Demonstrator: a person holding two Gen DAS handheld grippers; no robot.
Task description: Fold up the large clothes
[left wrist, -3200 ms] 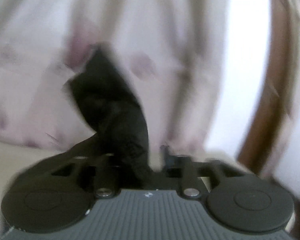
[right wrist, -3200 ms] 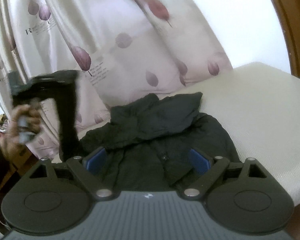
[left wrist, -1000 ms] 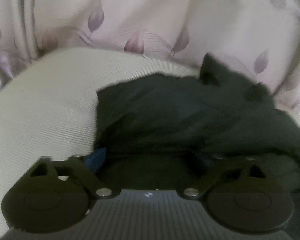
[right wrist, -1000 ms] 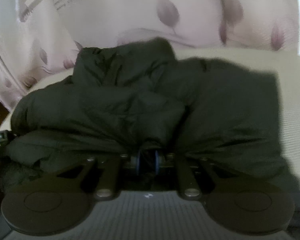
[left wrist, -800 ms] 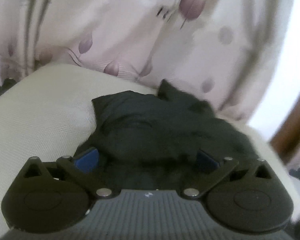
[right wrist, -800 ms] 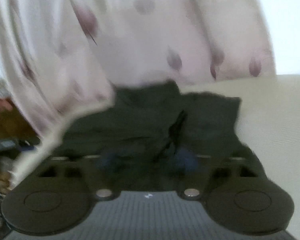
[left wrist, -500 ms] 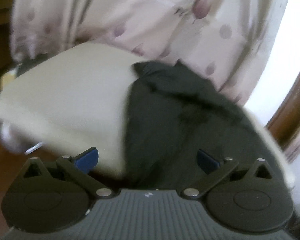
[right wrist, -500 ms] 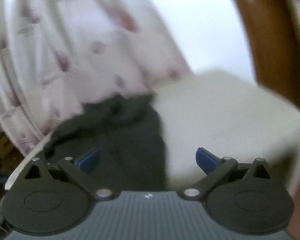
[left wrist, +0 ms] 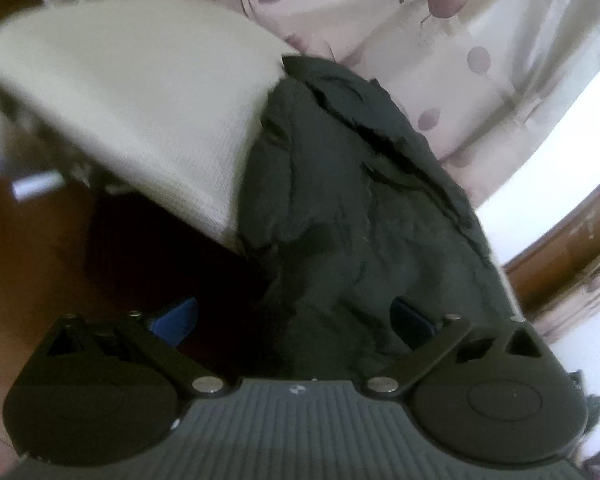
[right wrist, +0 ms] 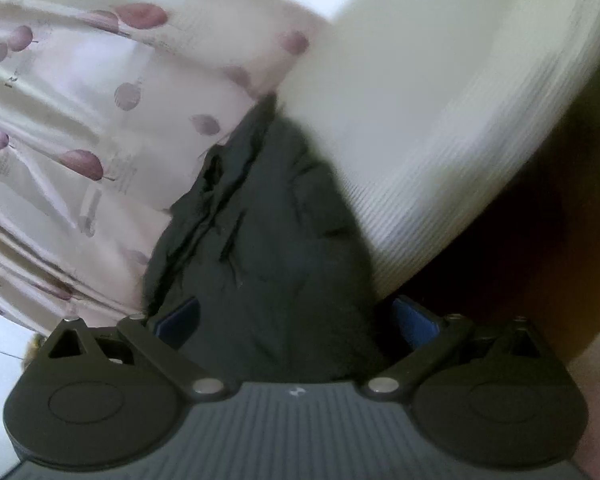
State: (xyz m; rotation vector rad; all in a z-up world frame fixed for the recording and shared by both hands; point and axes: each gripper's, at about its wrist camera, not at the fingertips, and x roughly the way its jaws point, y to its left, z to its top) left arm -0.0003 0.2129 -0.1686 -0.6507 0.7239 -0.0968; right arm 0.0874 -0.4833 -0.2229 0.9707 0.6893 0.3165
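A dark padded jacket (left wrist: 352, 216) lies bunched on a cream cushioned surface (left wrist: 148, 92) and hangs over its near edge. My left gripper (left wrist: 294, 320) is open, its blue pads (left wrist: 176, 320) spread on either side of the jacket's near hem, holding nothing. In the right wrist view the same jacket (right wrist: 260, 240) lies on the cream surface (right wrist: 440, 120). My right gripper (right wrist: 296, 320) is open too, with its blue pads (right wrist: 416, 322) spread over the jacket's near end.
A pale curtain with purple leaf prints (left wrist: 440, 60) hangs behind the surface and shows in the right wrist view (right wrist: 80, 140). A brown wooden frame (left wrist: 572, 248) stands at the right. A brown floor (left wrist: 28, 260) lies below the surface edge.
The left gripper was shut on the jacket and has let go. The right gripper shut on the jacket a second ago and has opened. Both have drawn back to the near edge and tilted.
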